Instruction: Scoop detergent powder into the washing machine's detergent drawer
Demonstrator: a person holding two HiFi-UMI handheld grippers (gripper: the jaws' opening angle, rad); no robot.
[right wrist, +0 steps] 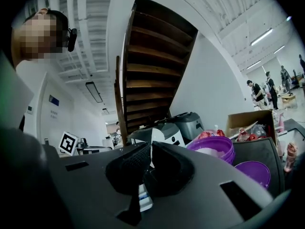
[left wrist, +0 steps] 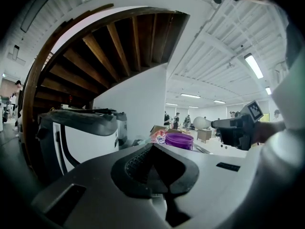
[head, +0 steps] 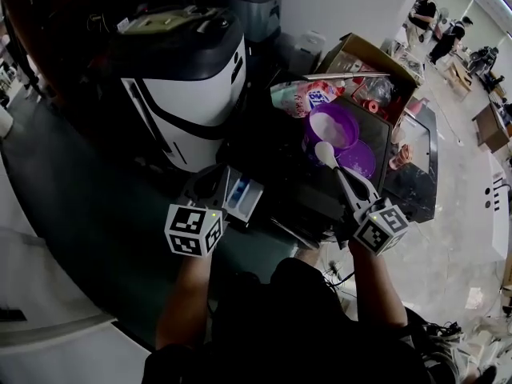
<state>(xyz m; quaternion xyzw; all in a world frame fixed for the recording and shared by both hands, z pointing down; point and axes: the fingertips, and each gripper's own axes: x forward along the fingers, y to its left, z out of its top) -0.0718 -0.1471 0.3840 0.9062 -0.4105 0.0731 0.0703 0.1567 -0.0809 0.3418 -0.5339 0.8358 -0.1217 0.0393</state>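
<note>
The white and black washing machine [head: 192, 94] stands at the upper left. Its detergent drawer [head: 242, 196] is pulled out below it. My left gripper [head: 210, 184] sits at the drawer's left side; in the left gripper view its jaws [left wrist: 151, 149] look shut with nothing seen between them. My right gripper [head: 344, 178] is shut on the handle of a white scoop [head: 325, 152], whose bowl hovers over the near rim of the purple powder tub [head: 334, 125]. In the right gripper view a white sliver shows between the shut pads [right wrist: 131, 163], with the drawer [right wrist: 145, 198] below.
The tub's purple lid [head: 358, 160] lies beside it on a black top [head: 416, 166]. Behind are a red detergent bag [head: 308, 96], an open cardboard box [head: 368, 62] and a grey appliance [head: 256, 6]. People stand far off at the upper right.
</note>
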